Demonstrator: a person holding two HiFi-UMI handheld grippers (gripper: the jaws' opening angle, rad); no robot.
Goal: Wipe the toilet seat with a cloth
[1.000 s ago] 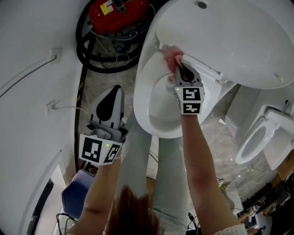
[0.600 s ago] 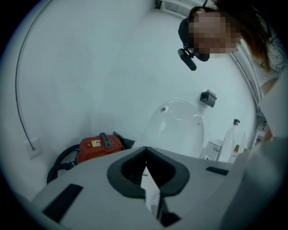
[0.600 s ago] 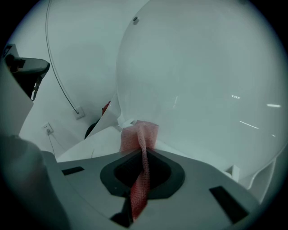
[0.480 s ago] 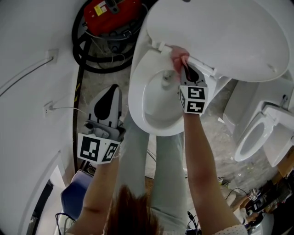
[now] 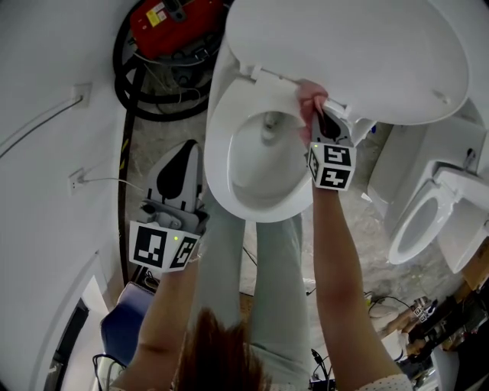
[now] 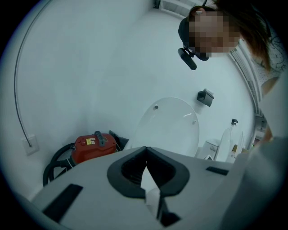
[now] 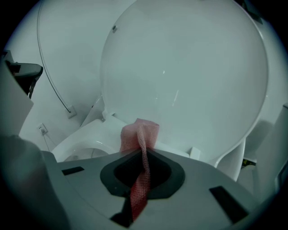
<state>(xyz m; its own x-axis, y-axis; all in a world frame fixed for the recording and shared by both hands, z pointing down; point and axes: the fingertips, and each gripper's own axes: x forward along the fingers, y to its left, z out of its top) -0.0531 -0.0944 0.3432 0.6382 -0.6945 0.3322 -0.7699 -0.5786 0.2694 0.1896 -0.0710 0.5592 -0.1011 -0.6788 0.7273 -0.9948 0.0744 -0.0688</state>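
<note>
The right gripper (image 7: 143,158) is clenching its jaws on the pink cloth (image 7: 140,133). The cloth is running up between the jaws as a twisted strip and bunching out past their tips. In the head view the bunched end is sitting at about 1 o'clock on the ring of the toilet seat (image 5: 216,156), at its back edge beside the hinge, where the raised lid (image 5: 367,53) is standing up behind it. The person's right arm is reaching in from 5 o'clock, over the bowl's right side.

The left gripper (image 5: 189,153) is holding its jaws drawn together with nothing between them. It is hanging at about 8 o'clock from the bowl, apart from the seat, with its tips pointing toward 12 o'clock. Beyond it, at 11 o'clock in the head view, a red vacuum cleaner (image 5: 172,19) is sitting inside its coiled black hose (image 5: 122,84). A second toilet (image 5: 424,225) is standing at about 4 o'clock from the first
</note>
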